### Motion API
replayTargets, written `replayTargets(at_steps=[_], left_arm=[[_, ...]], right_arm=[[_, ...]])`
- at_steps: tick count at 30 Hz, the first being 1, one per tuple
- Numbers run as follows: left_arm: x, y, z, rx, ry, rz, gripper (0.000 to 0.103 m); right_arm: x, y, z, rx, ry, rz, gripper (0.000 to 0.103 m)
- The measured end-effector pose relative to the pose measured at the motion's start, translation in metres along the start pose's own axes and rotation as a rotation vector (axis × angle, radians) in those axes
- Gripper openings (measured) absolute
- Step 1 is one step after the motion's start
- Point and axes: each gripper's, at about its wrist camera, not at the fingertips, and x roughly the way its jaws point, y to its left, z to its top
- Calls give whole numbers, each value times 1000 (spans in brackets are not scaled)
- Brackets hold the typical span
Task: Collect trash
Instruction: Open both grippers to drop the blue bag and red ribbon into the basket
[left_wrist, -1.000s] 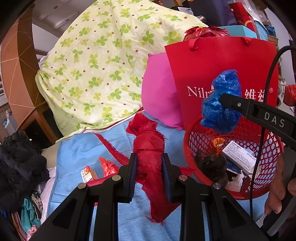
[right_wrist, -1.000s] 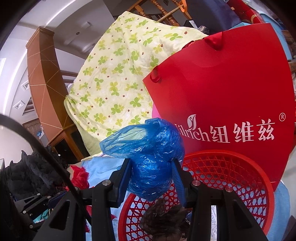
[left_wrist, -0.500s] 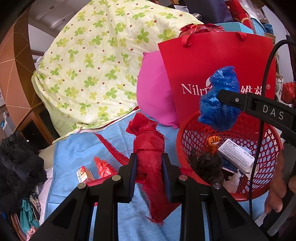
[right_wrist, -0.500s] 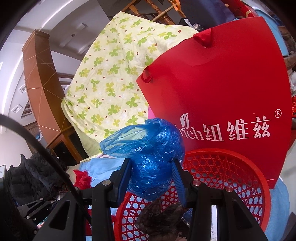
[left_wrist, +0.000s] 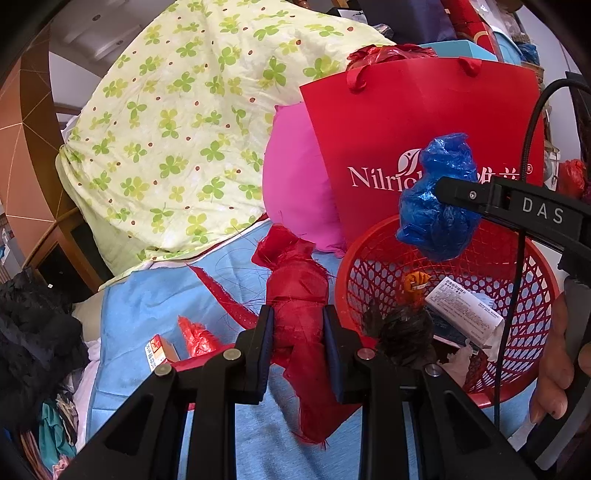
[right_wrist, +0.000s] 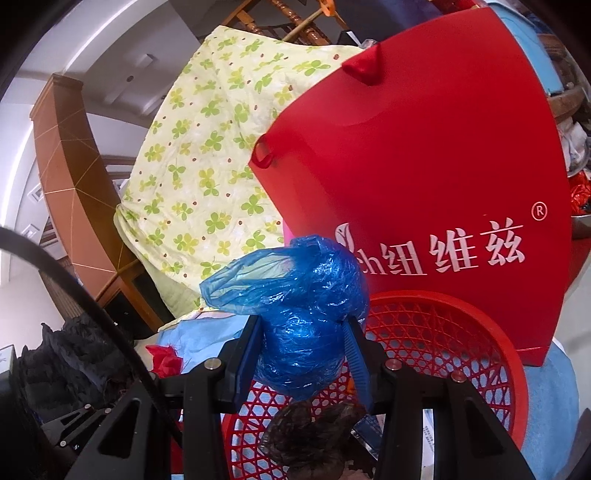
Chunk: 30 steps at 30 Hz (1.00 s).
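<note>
Now left tongs (left_wrist: 298, 345) on red cloth (left_wrist: 297, 295)

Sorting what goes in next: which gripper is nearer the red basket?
Right. The right gripper hovers above the red basket holding the blue plastic bag; the left gripper is beside it.

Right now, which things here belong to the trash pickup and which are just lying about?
Job:
- blue plastic bag, held in the right hand-held gripper over the basket
- red cloth scrap, clamped in the left hand-held gripper
- red mesh basket
- small carton on the blue sheet

Lying about:
- clover quilt
- pink pillow
- red gift bag
</note>
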Motion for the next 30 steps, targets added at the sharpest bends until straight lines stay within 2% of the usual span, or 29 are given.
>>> replayTargets(at_steps=[5, 14, 21, 23, 25, 26, 27, 30], left_arm=[[3, -1, 4, -26, 7, -49, 28], [9, -5, 7, -115, -3, -229, 29], [15, -19, 6, -111, -4, -336, 31], [18, -22, 6, -114, 2, -369, 34], [19, -25, 3, -117, 8, -387, 42], [19, -25, 2, -121, 8, -387, 51], [19, -24, 2, -126, 5, -386, 57], [19, -20, -1, -139, 0, -391, 57]], right_arm=[[-3, -4, 1, 12, -1, -5, 48], [-3, -9, 2, 38, 7, -19, 49], [-2, -11, 2, 63, 8, -40, 50], [-1, -12, 3, 72, 13, -45, 50], [-1, -13, 2, 83, 22, -51, 52], [1, -14, 3, 94, 30, -52, 53], [2, -15, 3, 101, 34, -52, 55], [3, -15, 4, 108, 37, -58, 56]])
